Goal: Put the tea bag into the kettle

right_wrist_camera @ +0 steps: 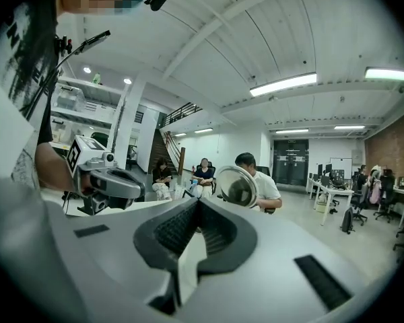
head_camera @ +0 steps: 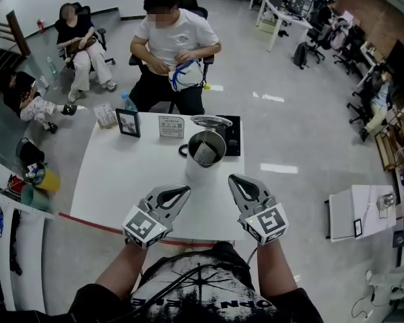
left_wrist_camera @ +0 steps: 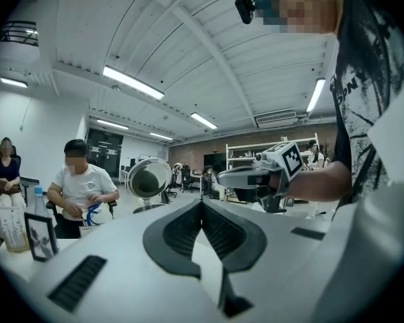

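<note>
A steel kettle stands on the white table with its round lid tipped open at the back. A pale tea bag shows inside it. My left gripper is held low, near the table's front edge and left of the kettle, its jaws shut and empty. My right gripper is just right of the kettle, also shut on nothing. In the left gripper view the jaws meet, with the open lid beyond them. In the right gripper view the jaws are together, and the lid is ahead.
A black kettle base lies behind the kettle. A framed photo, a small card sign, a box and a water bottle line the far edge. A person sits behind the table.
</note>
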### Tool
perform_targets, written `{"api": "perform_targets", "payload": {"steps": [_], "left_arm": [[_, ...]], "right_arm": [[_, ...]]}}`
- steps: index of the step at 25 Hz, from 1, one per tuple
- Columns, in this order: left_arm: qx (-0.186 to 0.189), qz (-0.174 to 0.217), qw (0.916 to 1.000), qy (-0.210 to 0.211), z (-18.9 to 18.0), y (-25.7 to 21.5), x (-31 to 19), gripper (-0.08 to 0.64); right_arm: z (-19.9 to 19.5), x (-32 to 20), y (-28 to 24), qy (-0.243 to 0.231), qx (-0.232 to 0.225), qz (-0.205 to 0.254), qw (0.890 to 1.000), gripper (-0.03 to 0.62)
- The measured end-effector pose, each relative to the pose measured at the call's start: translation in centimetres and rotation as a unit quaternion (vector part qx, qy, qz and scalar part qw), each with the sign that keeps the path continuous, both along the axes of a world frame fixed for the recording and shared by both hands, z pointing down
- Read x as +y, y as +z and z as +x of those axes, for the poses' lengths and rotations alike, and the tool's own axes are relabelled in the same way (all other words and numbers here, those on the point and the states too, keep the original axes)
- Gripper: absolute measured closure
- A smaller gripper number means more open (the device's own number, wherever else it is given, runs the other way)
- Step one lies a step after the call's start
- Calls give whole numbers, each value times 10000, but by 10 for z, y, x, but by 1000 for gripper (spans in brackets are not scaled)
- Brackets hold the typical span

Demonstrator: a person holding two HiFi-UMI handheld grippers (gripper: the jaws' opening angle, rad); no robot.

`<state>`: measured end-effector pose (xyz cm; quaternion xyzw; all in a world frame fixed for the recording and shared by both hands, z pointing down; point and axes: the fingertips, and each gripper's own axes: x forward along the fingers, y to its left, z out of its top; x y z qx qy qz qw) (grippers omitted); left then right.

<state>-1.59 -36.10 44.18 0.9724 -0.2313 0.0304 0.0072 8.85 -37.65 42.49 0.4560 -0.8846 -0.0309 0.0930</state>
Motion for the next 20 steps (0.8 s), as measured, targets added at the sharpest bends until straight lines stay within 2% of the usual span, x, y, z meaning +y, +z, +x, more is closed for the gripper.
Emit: {"api": "perform_targets", "payload": {"steps": [12,20], "left_arm": [[-34,30,9998,219,11,5,1,552],[-40,-4,9997,246,13,4,0,552]], "right_arm": [[26,25,8,379,18,61,9993,581],[27,30,13,413,3,9,9991,581]]}}
